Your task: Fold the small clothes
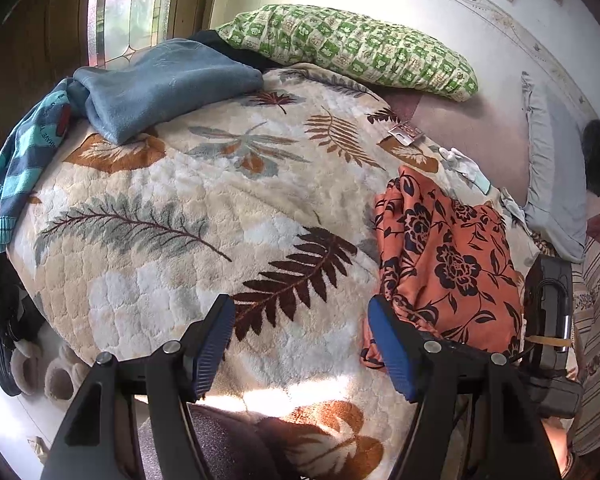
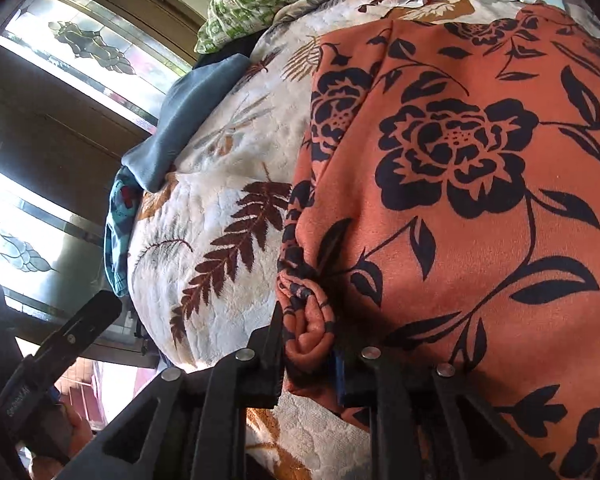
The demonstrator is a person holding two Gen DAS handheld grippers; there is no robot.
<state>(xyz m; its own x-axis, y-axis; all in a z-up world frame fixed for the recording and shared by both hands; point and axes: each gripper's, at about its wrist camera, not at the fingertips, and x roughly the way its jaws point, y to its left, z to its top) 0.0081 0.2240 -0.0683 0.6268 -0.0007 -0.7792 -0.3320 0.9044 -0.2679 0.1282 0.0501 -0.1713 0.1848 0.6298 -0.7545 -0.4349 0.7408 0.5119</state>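
Left gripper point(image 1: 300, 344) nearest, jaws spread wide with nothing between them, hovering over the leaf-print blanket point(image 1: 204, 216) on the bed, just left of the orange floral garment point(image 1: 448, 256). Right gripper point(image 2: 308, 344) has its jaws nearly together with a bunched fold of the orange floral garment point(image 2: 460, 200) between them at the garment's near-left corner (the pads look to be in contact with the cloth, though the fold hides most of them). The garment lies flat on the blanket, on the blanket's right side, its left edge rumpled into a ridge. Beyond the garment, near the blanket's far right edge, a small red-and-white packet point(image 1: 406, 134) and a white glove point(image 1: 462, 164). Right of the garment, a grey pillow point(image 1: 556, 184). At the blanket's far left, a folded blue-grey cloth point(image 1: 160, 84) with a teal striped sweater point(image 1: 24, 168) just beside it, hanging over the blanket's edge. Behind the blanket, a green patterned pillow point(image 1: 348, 48) against the wall, and a leaded glass window point(image 1: 132, 4) left of it. Slippers point(image 1: 40, 368) on the floor below the blanket's near-left edge.
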